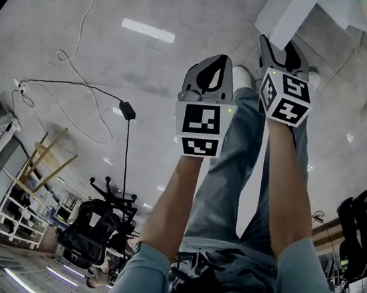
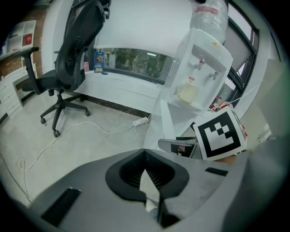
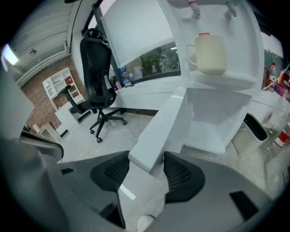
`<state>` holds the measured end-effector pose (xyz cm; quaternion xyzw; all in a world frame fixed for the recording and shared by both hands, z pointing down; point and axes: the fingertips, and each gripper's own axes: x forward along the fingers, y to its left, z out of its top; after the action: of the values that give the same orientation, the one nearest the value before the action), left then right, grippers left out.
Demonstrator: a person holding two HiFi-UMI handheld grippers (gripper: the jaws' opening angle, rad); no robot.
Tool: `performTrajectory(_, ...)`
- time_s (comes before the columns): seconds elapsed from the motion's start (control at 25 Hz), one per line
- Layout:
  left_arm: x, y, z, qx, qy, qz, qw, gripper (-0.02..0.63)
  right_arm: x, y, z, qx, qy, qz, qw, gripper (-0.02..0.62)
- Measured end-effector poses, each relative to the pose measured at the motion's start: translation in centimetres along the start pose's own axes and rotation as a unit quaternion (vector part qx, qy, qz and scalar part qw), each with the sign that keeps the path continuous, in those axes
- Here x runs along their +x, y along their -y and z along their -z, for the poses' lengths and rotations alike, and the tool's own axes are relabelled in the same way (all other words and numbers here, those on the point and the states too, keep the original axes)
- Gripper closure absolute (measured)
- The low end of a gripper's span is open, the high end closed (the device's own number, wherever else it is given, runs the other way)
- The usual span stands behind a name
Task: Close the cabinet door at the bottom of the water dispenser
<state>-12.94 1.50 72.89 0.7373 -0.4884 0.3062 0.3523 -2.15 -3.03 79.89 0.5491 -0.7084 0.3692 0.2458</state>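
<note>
Two tools: right tool clamps open cabinet door, length running toward dispenser; left tool clenched.

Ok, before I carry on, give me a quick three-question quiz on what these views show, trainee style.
1. True or false: the left hand-held gripper has its jaws together with nothing between them.
2. What sits between the jaws of the right hand-held gripper? A) a towel B) the cabinet door C) a broom handle
3. Fill in: on the water dispenser stands a cream ____.
Key: 1 true; 2 B; 3 mug.
</note>
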Motion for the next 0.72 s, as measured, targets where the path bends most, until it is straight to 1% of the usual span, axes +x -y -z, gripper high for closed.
performTrajectory(0.32,1.6,3.5,-0.1,0.011,-0.01,0.024,0.9996,0.598,-2.0,3.0,1.2,0.016,-0.005,0.017,1.0,0.354)
performTrajectory(0.52,2.9,6.2,-0.2,0.003,-0.018,0.043,0.9989,0.598,-3.6,6.0,2.0,0.03,-0.009,0.037,0.999,0.371)
performTrajectory(0.72,4.1,9.2,-0.8,0.019,-0.025,0.062,0.9976,0.598,-5.0,9.1,2.2,0.046,-0.004,0.055,0.997,0.376)
